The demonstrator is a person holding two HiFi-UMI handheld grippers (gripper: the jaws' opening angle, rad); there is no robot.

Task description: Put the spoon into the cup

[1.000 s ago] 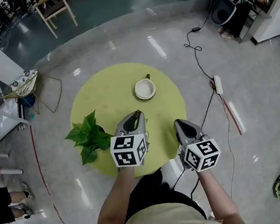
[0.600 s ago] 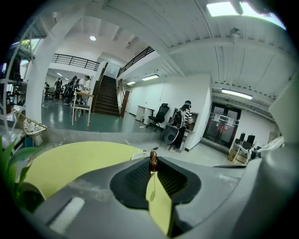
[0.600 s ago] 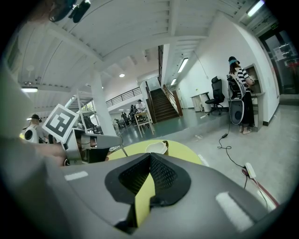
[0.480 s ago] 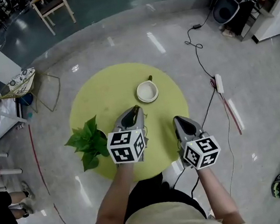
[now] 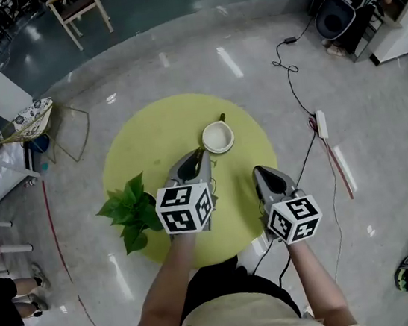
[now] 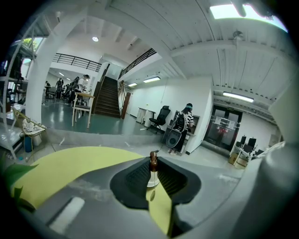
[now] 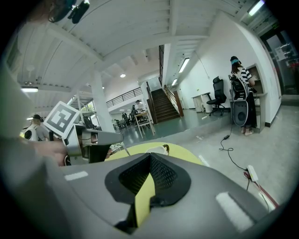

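left gripper view: left gripper (image 6: 153,165) jaws pinched on spoon (image 6: 153,160) at brown handle end, long axis near upright, bowl hanging low. head view: cup (image 5: 218,137) on yellow table (image 5: 147,132), just ahead-right of left tips. right gripper (image 5: 261,174) closed, empty, farther off; left nearer.

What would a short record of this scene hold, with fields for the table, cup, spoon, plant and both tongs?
table: round, yellow-green
cup: white, on the table, no spoon inside
spoon: hangs bowl-down from the left tongs, beside the cup
plant: leafy, at the table's left edge
left tongs: shut on the spoon
right tongs: shut, empty
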